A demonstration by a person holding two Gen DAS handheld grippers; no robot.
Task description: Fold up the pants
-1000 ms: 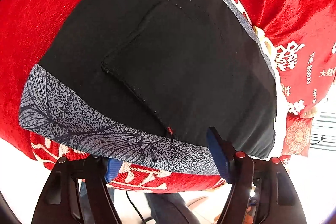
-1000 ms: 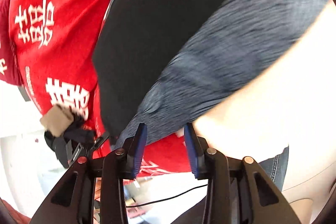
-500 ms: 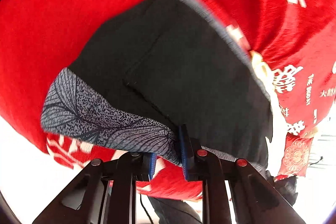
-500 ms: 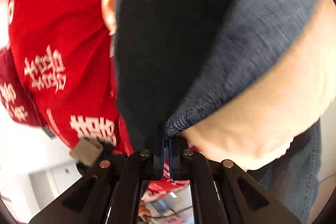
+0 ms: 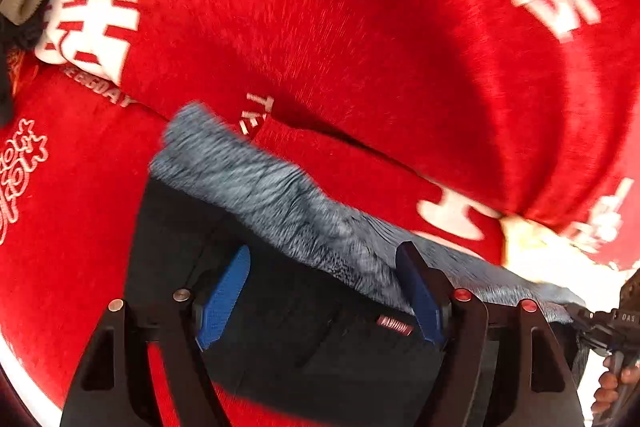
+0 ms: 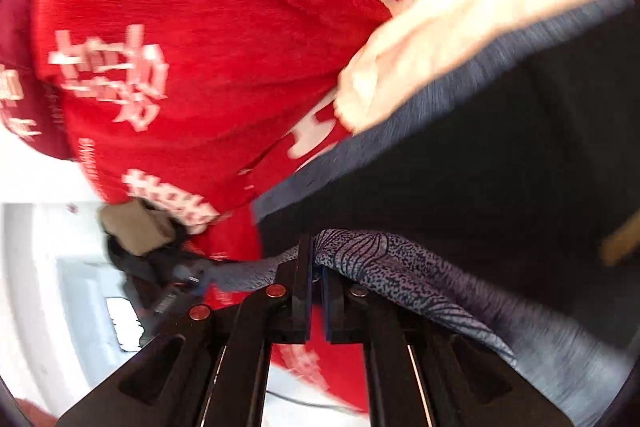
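Observation:
The black pants (image 5: 304,315) with a grey-blue leaf-patterned band (image 5: 288,203) lie folded on a red blanket (image 5: 320,27). My left gripper (image 5: 324,291) is open above the black cloth, its blue pads either side of the fold and touching nothing that I can see. A small red label (image 5: 394,325) sits near its right pad. In the right wrist view, my right gripper (image 6: 316,259) is shut on the patterned band (image 6: 380,263) of the pants (image 6: 480,167).
The red blanket (image 6: 180,27) with white characters covers the surface, with a cream patch (image 6: 440,39) beside the pants. A tan-and-black object (image 6: 136,227) lies at the blanket's edge. A hand on the other gripper's handle (image 5: 612,379) shows at lower right.
The left gripper has opened and let go of the patterned band, which now lies folded over away from me. The right gripper stays shut on the band and has moved with it.

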